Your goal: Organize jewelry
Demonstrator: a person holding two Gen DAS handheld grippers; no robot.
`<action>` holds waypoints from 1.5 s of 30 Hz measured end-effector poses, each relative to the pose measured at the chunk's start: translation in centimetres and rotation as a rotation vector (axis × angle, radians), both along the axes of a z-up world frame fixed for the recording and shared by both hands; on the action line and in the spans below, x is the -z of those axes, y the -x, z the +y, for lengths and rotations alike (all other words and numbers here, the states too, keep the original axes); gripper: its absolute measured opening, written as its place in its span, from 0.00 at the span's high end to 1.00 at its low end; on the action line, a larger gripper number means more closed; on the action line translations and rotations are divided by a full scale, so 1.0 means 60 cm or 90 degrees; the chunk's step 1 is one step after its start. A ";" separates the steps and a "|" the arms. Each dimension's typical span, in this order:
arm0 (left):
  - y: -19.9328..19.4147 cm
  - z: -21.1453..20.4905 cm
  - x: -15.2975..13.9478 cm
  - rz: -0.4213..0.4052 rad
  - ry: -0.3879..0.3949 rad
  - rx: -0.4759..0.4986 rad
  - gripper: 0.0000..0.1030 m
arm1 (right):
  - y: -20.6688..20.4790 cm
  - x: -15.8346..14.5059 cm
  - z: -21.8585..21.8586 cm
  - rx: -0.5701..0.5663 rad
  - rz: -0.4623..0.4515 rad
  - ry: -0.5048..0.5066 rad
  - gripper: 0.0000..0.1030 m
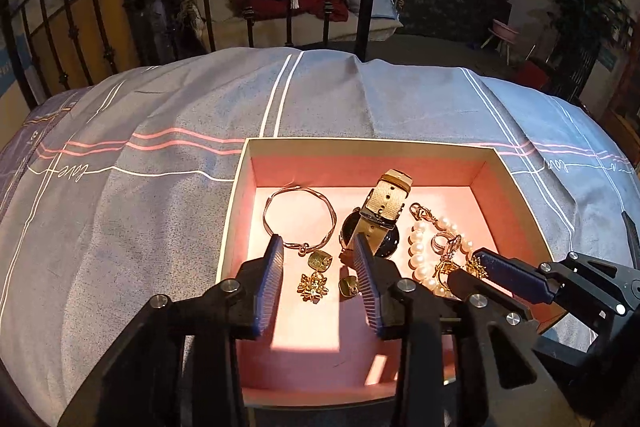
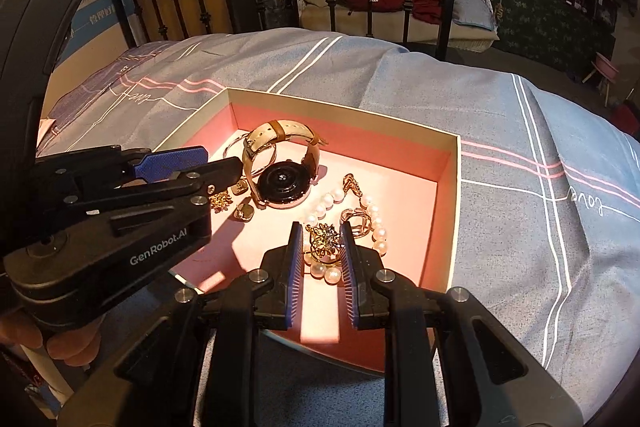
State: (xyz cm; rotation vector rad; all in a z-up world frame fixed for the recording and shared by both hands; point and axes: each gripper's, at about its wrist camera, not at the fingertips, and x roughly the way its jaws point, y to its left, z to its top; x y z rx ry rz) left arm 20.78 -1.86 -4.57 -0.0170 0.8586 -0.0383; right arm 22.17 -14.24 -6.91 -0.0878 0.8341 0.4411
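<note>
Both tongs angled down; left tongs (image 1: 318,247) jaws apart, nothing gripped; right tongs (image 2: 320,233) narrowly parted around brooch.

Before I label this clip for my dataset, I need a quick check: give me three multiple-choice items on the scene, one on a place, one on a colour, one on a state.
1. Where does the watch lie?
A. on the bedspread
B. in the box
C. on the floor

2. What colour is the box's inside?
A. pink
B. green
C. black

3. How does the left gripper stand?
A. clamped on the watch
B. gripping the bangle
C. open, empty

Answers:
1 B: box walls surround the watch.
2 A: floor and inner walls are pink.
3 C: its pads are apart, pressing nothing.
</note>
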 end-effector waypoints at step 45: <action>0.275 0.031 -0.115 -0.286 0.013 0.005 0.06 | 0.264 -0.139 -0.130 0.167 -0.340 -0.106 0.05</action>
